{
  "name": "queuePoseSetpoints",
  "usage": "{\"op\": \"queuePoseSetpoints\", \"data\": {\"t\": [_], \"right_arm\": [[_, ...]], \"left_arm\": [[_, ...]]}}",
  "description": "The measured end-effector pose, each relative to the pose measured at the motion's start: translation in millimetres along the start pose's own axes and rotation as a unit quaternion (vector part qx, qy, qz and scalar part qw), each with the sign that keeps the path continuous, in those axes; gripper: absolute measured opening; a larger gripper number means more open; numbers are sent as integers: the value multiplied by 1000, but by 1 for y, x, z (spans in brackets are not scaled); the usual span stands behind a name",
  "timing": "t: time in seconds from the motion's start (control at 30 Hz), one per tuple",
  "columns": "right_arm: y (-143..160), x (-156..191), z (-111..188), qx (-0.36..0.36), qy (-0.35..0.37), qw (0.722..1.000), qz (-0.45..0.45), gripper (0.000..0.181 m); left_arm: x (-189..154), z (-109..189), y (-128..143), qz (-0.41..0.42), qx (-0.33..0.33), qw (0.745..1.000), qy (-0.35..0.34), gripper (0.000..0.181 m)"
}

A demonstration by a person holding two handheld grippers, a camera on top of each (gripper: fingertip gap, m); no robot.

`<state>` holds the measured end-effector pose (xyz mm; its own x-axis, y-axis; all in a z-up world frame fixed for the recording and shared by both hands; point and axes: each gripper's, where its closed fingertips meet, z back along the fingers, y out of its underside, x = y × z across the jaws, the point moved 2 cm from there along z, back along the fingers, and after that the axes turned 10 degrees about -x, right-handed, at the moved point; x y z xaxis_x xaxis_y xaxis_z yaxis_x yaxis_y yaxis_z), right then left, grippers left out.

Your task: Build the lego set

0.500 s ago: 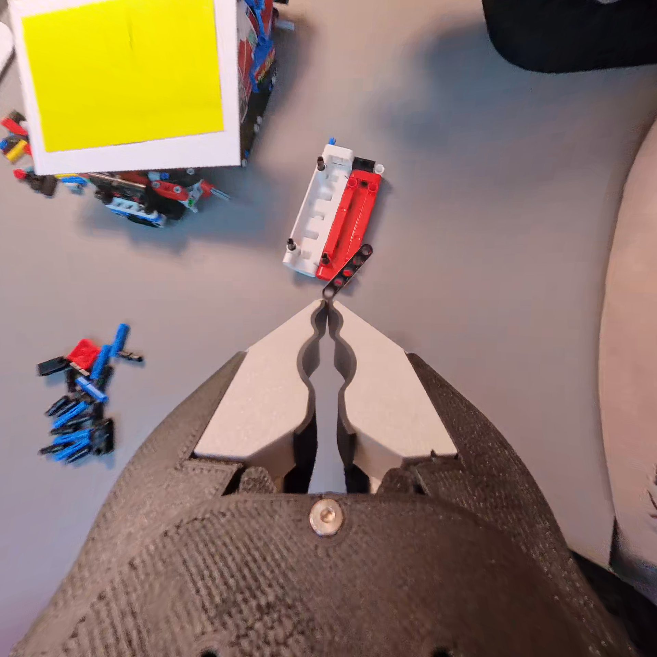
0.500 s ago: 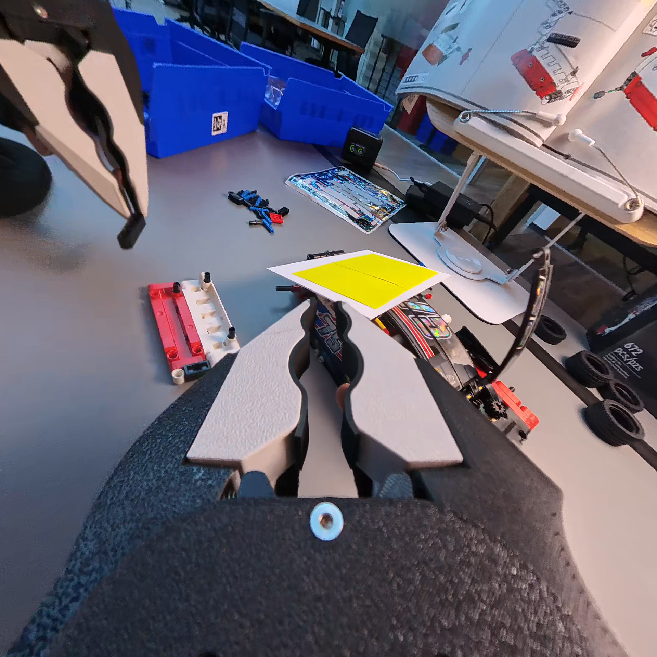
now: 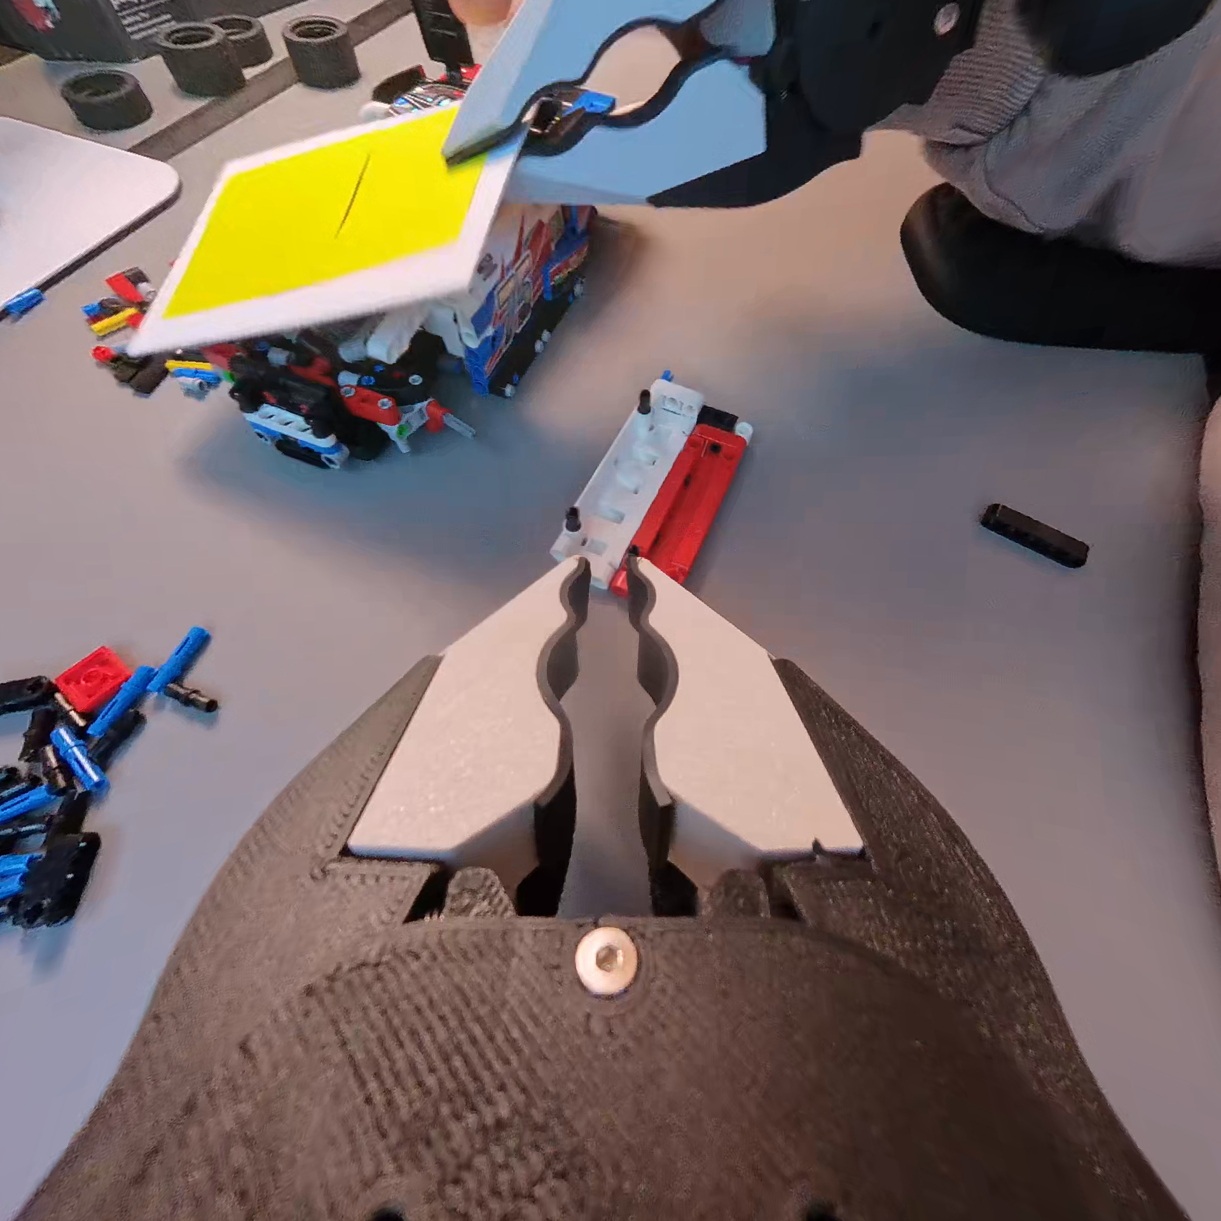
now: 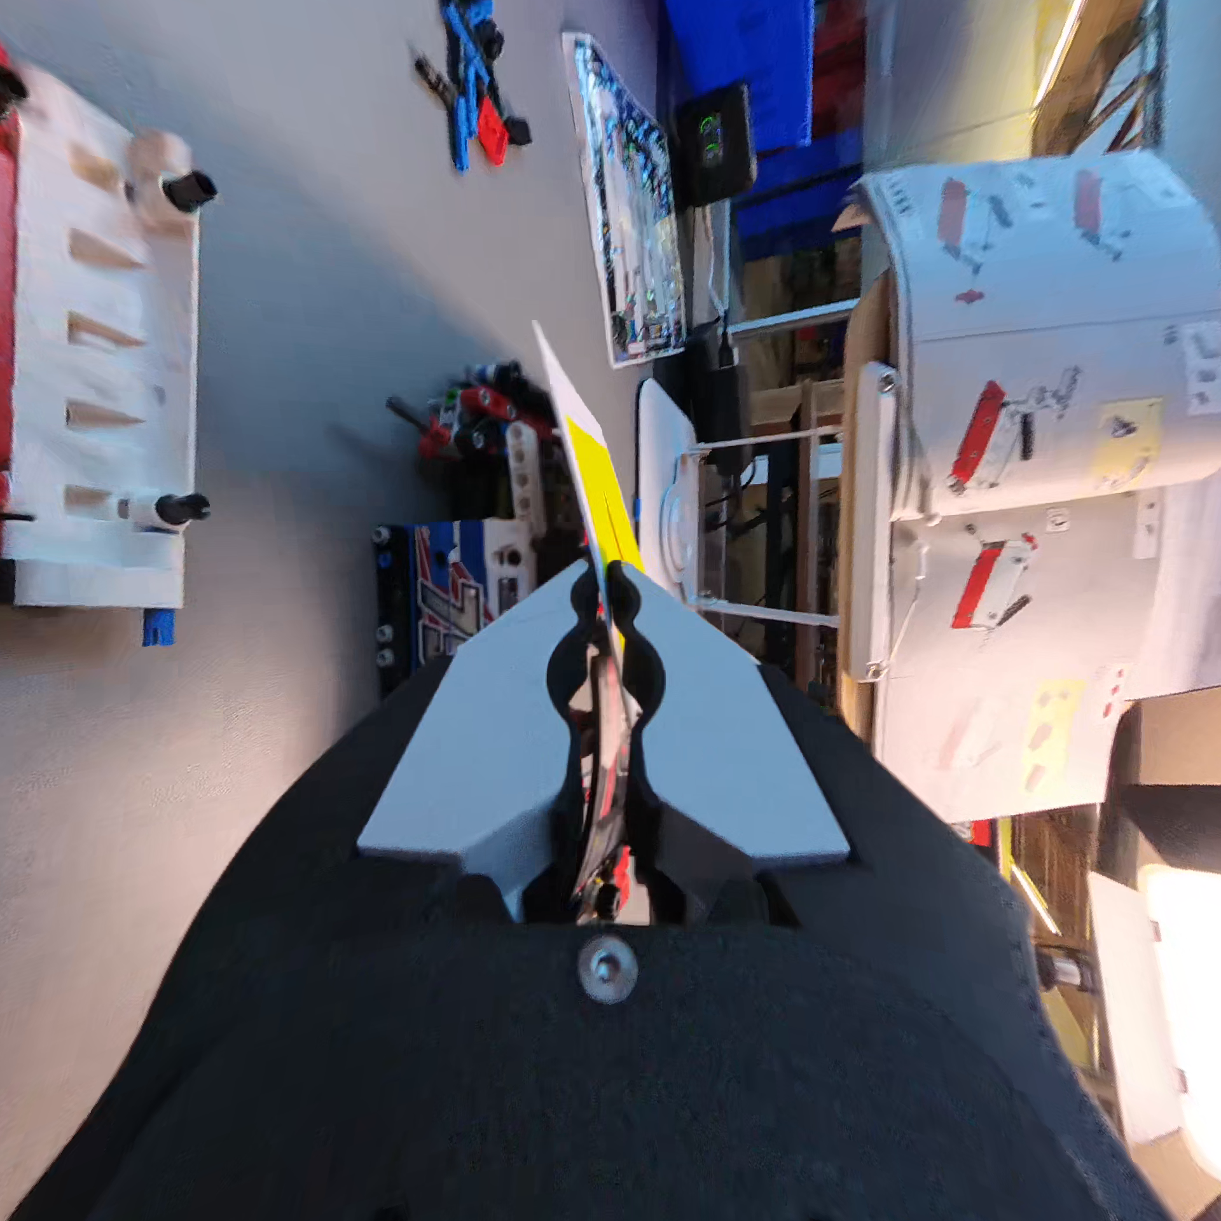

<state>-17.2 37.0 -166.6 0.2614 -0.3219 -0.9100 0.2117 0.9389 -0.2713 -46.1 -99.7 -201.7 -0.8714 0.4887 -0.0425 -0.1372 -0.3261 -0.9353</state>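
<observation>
- Your only container in sight is the blue bin [image 4: 740,73] at twelve o'clock in the right wrist view; its inside is out of sight, so you cannot tell what it holds.
- Your left gripper [image 3: 602,567] hovers low over the grey table [image 3: 859,694] with its fingers a little apart and nothing between them; the tips sit just short of the near end of the red-and-white lego panel [image 3: 651,492].
- That panel lies flat at twelve o'clock from your left gripper. The partly built lego vehicle [image 3: 409,370] stands at eleven o'clock, and a black beam [image 3: 1034,543] lies apart at two o'clock.
- Your right gripper [image 4: 602,568] is rolled onto its side, so the table stands as a wall in its view. Its fingers are pressed together on the edge of a white card with a yellow face [image 4: 598,462].
- Only the left wrist view shows you the card from above, spread over the vehicle, along with black tyres [image 3: 198,56] at eleven o'clock and the loose blue, black and red pins [image 3: 73,746] at nine o'clock.
- Only the right wrist view shows you the open instruction booklet [image 4: 1031,462] on its stand at three o'clock, a glossy printed sheet [image 4: 628,198] at twelve, and the panel's white half [image 4: 99,343] close up at ten o'clock.
- In the left wrist view a small black-and-blue piece [image 3: 568,115] shows between the right gripper's fingers; whether they grip it you cannot tell.
</observation>
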Motion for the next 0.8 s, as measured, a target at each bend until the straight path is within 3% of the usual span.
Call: {"op": "queuePoseSetpoints", "data": {"t": [0.13,0.23,0.33,0.47,0.53,0.63,0.7,0.8], "right_arm": [[-35,-51,41,-139,67,979,-135,0],[-18,-99,95,-155,166,941,-250,0],[39,-108,150,-31,217,926,-307,0],[123,-70,227,235,214,912,-259,0],[158,-48,267,349,205,884,-235,0],[202,-19,324,480,195,816,-255,0],[227,-10,359,552,212,765,-255,18],[240,0,368,565,216,744,-284,48]], "left_arm": [[12,6,-3,12,-23,999,-26,8],[17,9,-6,28,-36,999,-30,8],[19,12,-9,32,-45,998,-35,7],[21,15,-14,40,-63,997,-35,4],[20,15,-14,47,-65,996,-32,4],[20,14,-13,51,-62,996,-31,4],[20,12,-12,51,-61,996,-33,4],[20,11,-12,51,-59,996,-34,4]]}}
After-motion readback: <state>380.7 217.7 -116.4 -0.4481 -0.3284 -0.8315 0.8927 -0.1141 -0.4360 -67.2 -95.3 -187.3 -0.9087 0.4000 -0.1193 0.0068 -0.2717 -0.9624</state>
